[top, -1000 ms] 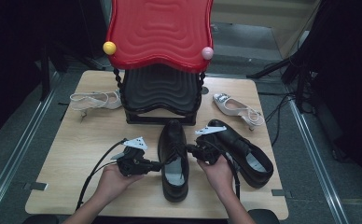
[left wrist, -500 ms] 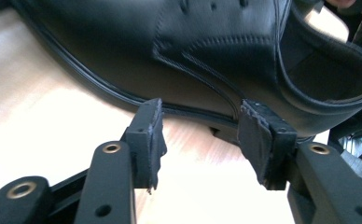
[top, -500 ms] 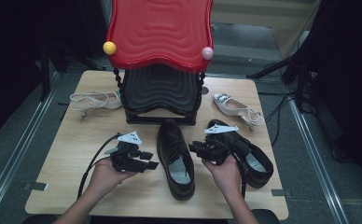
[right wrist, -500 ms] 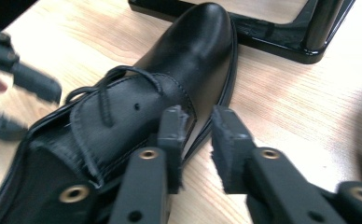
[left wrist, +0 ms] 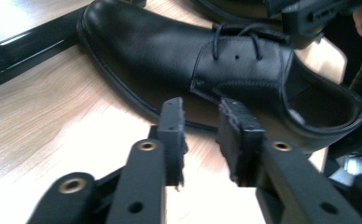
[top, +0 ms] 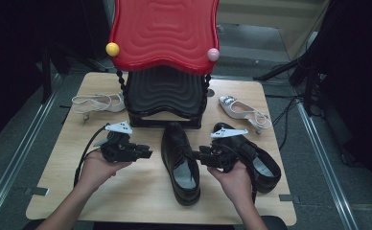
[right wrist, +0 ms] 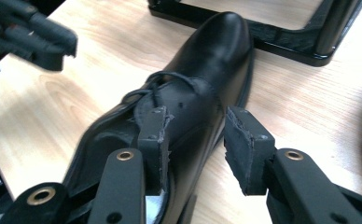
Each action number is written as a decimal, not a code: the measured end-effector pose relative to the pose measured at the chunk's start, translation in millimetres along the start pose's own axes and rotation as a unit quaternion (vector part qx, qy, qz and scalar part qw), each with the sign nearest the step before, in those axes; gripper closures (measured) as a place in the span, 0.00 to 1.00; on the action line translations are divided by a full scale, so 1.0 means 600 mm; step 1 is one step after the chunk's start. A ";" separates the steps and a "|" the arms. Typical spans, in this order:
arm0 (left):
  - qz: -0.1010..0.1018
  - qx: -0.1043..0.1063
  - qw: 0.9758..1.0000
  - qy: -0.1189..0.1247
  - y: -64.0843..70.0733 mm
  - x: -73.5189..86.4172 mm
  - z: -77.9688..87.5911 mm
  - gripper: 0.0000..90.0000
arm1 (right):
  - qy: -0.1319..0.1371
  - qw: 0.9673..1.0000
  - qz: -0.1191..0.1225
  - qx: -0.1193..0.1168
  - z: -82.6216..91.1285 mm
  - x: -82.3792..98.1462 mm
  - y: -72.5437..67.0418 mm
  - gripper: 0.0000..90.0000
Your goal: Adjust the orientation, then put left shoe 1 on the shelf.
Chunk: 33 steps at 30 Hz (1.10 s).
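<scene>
the black shoe lay flat in the middle of the worktop, its toe at 12 o'clock toward the black rack. the left gripper hung at the shoe's 9 o'clock and the right gripper at its 3 o'clock. the left fingers had just been closing and stood a little apart, with nothing between them. the right fingers had just been opening and stood spread, free of the shoe. one thing could go wrong: a pinch on the thin laces alone might let the shoe tip and drop. also, the other black shoe sat close at 3 o'clock, so the right hand might bump it.
</scene>
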<state>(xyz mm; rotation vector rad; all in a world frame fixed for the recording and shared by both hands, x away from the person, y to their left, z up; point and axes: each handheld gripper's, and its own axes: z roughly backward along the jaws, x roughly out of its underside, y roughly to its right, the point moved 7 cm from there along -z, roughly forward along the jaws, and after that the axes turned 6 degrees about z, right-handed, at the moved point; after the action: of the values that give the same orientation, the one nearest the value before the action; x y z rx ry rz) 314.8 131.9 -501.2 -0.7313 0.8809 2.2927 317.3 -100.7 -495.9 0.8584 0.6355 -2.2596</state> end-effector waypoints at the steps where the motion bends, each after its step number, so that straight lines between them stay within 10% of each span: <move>1: -0.004 0.000 1.000 -0.002 0.000 -0.002 0.001 0.85 | -0.001 1.000 0.000 0.000 0.003 -0.003 -0.003 0.68; 20: -0.054 0.007 0.998 0.014 0.009 -0.094 0.045 1.00 | -0.038 0.998 0.022 -0.054 -0.009 0.016 -0.108 0.58; 33: -0.064 -0.001 0.998 0.012 0.002 -0.162 0.071 0.99 | -0.067 0.996 0.000 -0.056 -0.045 0.037 -0.127 0.55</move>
<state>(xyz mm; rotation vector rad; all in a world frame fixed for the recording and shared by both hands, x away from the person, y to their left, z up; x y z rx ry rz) 368.9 131.5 -409.8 -0.7933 0.8183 2.1764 262.0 -40.1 -514.0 0.6466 0.6934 -2.2361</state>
